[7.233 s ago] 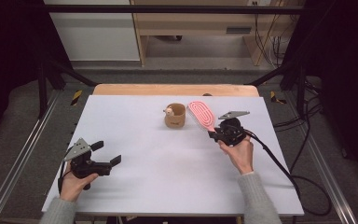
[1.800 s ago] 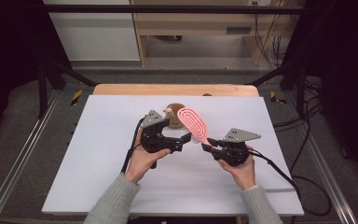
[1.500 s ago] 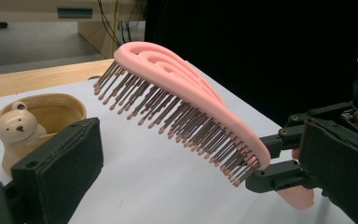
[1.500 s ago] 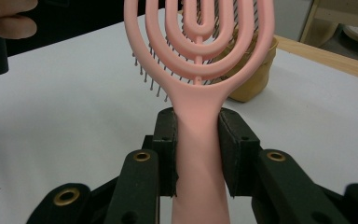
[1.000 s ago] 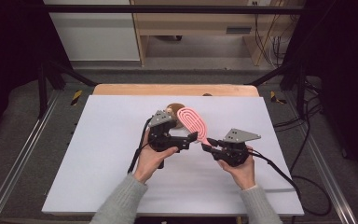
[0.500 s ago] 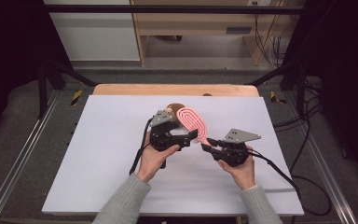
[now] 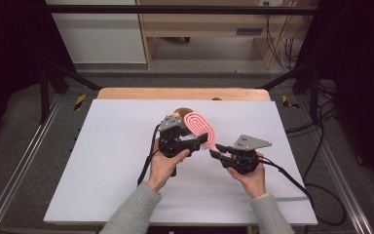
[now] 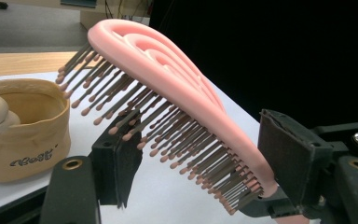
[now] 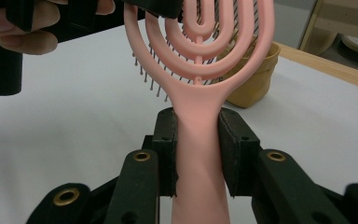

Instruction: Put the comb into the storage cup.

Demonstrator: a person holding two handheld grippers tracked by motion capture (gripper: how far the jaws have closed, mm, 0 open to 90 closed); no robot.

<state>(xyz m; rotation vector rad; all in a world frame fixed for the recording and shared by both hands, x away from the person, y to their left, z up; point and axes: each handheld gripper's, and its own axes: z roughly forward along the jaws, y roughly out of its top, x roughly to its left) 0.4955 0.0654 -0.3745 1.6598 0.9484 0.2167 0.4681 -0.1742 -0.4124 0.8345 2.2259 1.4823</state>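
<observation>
While the right tongs [image 9: 198,154] are clamping the pink hairbrush [image 7: 200,127] by its handle and holding it tilted up above the desk [image 7: 102,161], I'm seeing the left tongs [image 8: 205,168] straddling the brush head, jaws just been closing, one pad among the bristles, the other just off the pink back, not pressing yet. Brush is sitting mid-desk, just in front of the tan bear cup [image 8: 23,126].

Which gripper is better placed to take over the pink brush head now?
Left: the left gripper already straddles the brush head, jaws closing. The right gripper clamps the handle.
</observation>
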